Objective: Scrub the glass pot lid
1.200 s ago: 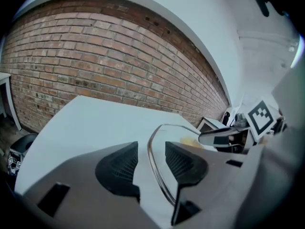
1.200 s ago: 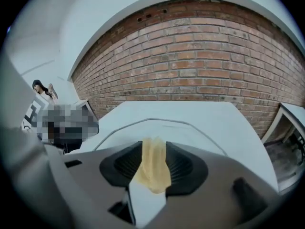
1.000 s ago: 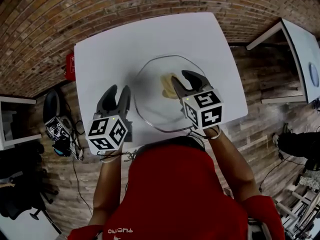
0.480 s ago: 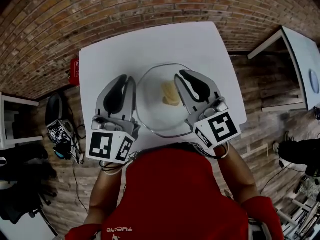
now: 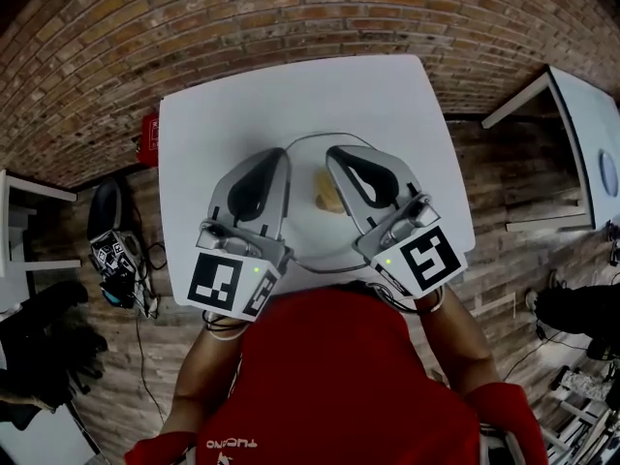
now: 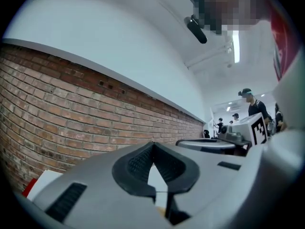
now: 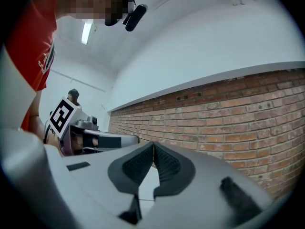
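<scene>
**Head view.** A round clear glass pot lid (image 5: 312,238) lies flat on the white counter (image 5: 291,90), near the edge closest to the person in the red shirt (image 5: 329,376). A small yellow scrubbing pad (image 5: 329,200) sits inside the lid's rim; whether it rests on the glass or beneath it cannot be told. The left hand-held gripper (image 5: 278,156) and the right hand-held gripper (image 5: 334,153) are held above the lid, side by side and close together.

**Gripper views.** Each pair of jaws has just been closing and now stands clenched. The ribbed pads meet at the tip with nothing between them.

**Differences between views.** Only the head view shows the lid and the pad. Only the gripper views show the room at eye level: a red brick wall (image 6: 71,104) with white wall above it, and a ceiling strip light (image 7: 86,32). The left gripper view also shows several people (image 6: 248,99) standing far off. Each gripper view catches the other gripper's marker cube (image 6: 257,128).
</scene>
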The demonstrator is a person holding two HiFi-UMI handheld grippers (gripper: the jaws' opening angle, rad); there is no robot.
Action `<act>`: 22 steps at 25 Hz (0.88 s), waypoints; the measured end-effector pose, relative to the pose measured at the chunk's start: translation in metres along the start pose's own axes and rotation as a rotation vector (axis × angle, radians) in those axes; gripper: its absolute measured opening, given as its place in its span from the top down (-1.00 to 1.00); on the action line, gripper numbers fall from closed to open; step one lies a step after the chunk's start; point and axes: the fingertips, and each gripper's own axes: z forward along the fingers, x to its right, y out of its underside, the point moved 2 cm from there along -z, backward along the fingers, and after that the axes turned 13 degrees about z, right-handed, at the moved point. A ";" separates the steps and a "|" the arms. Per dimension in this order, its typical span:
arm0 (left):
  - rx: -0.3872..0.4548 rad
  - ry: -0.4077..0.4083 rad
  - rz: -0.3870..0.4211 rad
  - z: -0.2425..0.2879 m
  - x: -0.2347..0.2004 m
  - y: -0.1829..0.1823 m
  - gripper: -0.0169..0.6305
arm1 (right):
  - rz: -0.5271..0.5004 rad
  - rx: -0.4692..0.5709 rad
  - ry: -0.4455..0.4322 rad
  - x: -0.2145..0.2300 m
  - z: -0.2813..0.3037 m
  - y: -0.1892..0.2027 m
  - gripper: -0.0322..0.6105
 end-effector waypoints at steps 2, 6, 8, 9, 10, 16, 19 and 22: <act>-0.003 -0.005 -0.002 0.000 -0.001 0.001 0.90 | 0.005 -0.010 -0.015 -0.003 0.004 0.002 0.81; -0.006 -0.017 -0.005 -0.004 -0.004 0.003 0.90 | 0.017 -0.026 -0.033 -0.010 0.009 0.006 0.81; -0.008 -0.021 -0.007 -0.005 -0.004 0.004 0.90 | 0.023 -0.032 -0.035 -0.010 0.010 0.008 0.81; -0.009 -0.022 -0.008 -0.005 -0.003 0.005 0.90 | 0.028 -0.034 -0.035 -0.009 0.010 0.008 0.81; -0.011 -0.024 -0.009 -0.005 -0.003 0.005 0.90 | 0.033 -0.036 -0.035 -0.009 0.010 0.009 0.81; -0.018 -0.027 -0.021 -0.005 -0.001 0.009 0.90 | 0.039 -0.042 -0.032 -0.007 0.008 0.012 0.81; -0.023 -0.032 -0.026 -0.005 -0.002 0.011 0.90 | 0.040 -0.044 -0.031 -0.007 0.008 0.013 0.81; -0.022 -0.039 -0.031 -0.007 -0.003 0.012 0.90 | 0.039 -0.045 -0.029 -0.007 0.007 0.013 0.81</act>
